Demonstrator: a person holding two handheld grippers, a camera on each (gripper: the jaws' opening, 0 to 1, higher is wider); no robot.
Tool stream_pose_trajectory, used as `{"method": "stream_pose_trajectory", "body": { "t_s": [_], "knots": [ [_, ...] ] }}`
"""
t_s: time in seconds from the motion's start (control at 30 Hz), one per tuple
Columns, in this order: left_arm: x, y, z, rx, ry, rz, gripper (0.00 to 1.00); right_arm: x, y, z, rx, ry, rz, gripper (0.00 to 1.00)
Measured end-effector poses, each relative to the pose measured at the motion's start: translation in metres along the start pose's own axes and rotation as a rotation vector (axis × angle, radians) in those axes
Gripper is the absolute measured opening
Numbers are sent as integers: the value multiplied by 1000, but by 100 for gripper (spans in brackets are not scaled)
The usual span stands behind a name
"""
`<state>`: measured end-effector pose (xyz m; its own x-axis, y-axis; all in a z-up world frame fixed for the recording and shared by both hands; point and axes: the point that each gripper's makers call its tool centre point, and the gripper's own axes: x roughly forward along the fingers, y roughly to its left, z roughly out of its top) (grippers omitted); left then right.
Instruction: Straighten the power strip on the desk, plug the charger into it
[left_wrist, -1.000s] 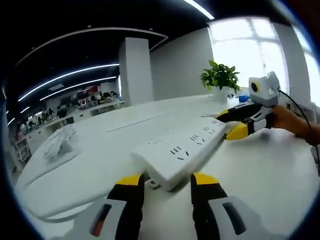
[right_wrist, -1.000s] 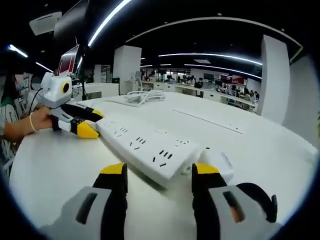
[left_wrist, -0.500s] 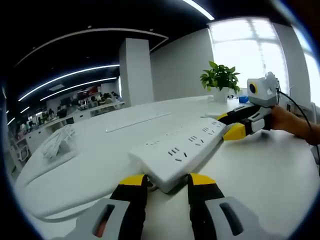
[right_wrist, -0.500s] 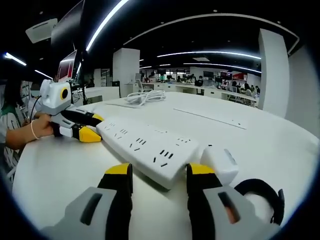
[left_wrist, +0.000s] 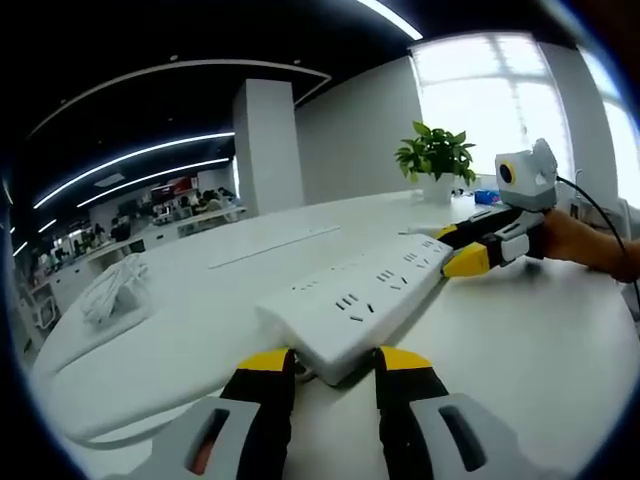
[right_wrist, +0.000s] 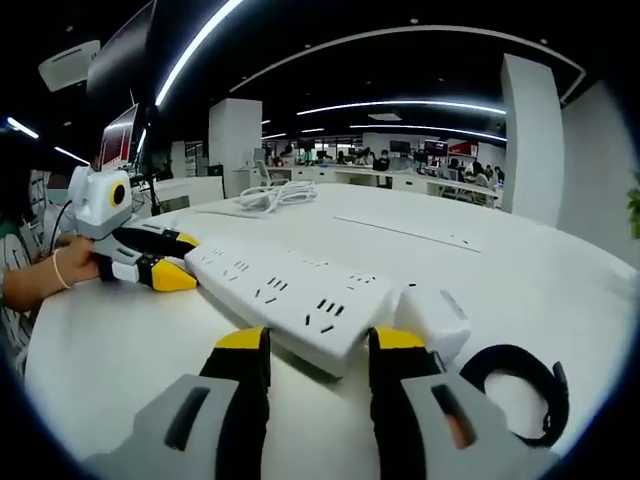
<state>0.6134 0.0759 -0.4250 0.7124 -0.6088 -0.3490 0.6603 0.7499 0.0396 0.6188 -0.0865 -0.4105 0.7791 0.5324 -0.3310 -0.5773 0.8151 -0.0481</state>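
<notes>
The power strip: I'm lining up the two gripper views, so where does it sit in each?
Left gripper view: power strip runs from just above the left gripper up and right to the right gripper.
Right gripper view: power strip runs from above the right gripper up-left to the left gripper.
Shared landmark: the white desk.

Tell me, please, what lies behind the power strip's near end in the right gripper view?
A white charger sits just behind the power strip, with a black coiled cable beside it. The charger's base is hidden by the right claw.
</notes>
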Motion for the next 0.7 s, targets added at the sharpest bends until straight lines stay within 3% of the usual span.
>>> {"method": "stream_pose_trajectory", "body": {
  "t_s": [0.7],
  "knots": [
    [6,-2,1,-2,-16,-30,31,-5,-2,-3,6,15,-43,37]
  ]
}}
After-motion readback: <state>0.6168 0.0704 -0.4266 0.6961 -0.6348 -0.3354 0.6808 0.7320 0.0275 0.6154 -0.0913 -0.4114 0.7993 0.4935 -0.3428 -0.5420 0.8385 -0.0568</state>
